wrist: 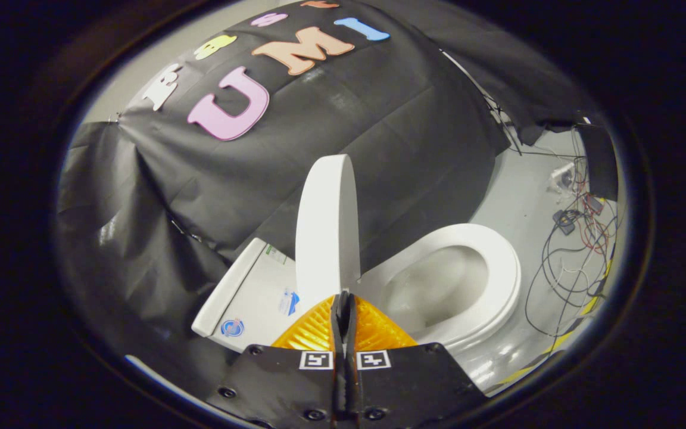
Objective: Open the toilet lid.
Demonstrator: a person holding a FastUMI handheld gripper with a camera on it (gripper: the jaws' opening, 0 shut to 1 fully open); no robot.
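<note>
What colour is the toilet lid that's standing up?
White, plain; the gripper view shows the toilet lid raised just beyond the closed claw.

Gripper (343,301) fingers pressed together, nothing between them. Tips sit right at the base of the toilet lid (326,229), near the hinge end; can't tell if they touch it. Lid stands upright, edge-on to the fingers, leaning back toward the tank (248,298). Tank lies just beside the lid, against the black cloth wall (349,131). On the lid's other side, seat (498,262) is down around the open bowl (432,286). Beyond the seat, loose cables (563,268) are strewn over the pale floor (515,196), with a small dark box (566,219) among them.
</note>
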